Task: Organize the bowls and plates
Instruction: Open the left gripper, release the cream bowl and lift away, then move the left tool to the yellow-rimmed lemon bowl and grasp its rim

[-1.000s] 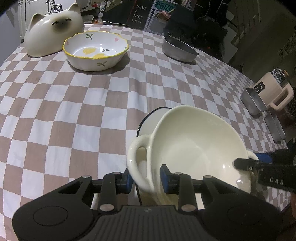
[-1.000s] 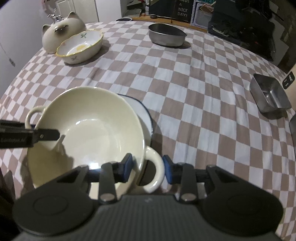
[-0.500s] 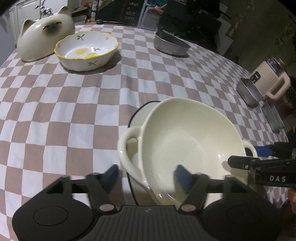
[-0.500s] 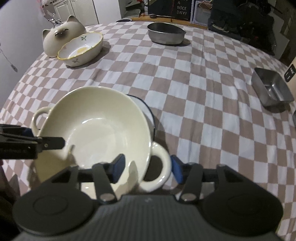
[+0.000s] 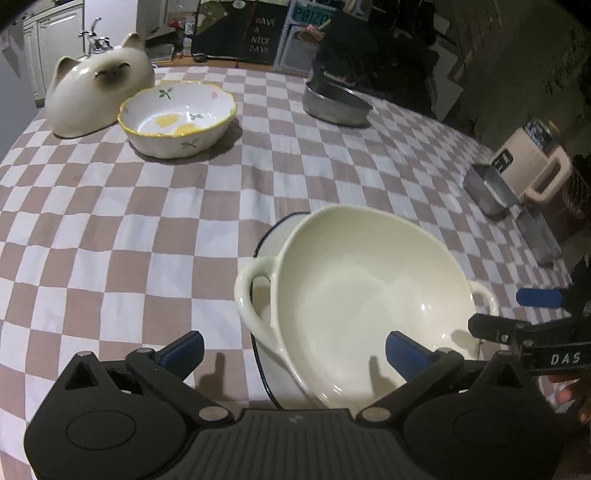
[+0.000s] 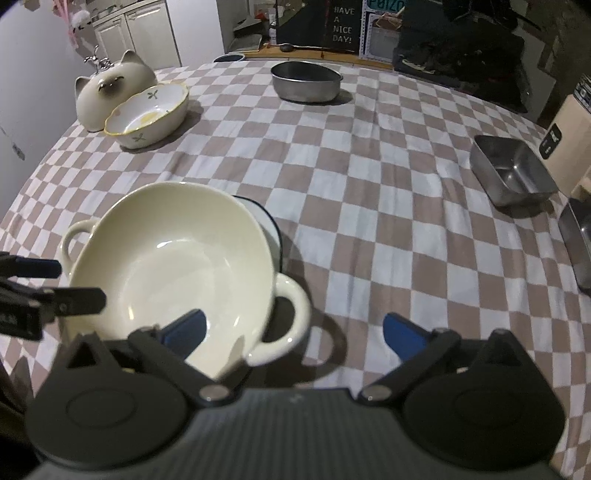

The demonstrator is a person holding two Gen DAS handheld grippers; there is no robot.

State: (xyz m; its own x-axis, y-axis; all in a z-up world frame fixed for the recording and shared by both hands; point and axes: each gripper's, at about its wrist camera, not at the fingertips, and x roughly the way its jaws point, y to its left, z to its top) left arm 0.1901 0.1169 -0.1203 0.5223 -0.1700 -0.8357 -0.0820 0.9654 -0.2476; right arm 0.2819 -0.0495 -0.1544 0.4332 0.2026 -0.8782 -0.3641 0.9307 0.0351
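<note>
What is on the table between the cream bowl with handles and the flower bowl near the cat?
Nothing: between the cream bowl and the flower bowl lies only bare checked tablecloth, seen in both wrist views.

Home kitchen: cabinets (image 6: 140, 33), checkered tablecloth (image 6: 369, 206).

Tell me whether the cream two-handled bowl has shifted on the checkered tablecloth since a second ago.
No clear shift. The cream two-handled bowl still sits on the dark-rimmed white plate. Only the jaws of the left gripper and right gripper have just been opening, off its handles.
</note>
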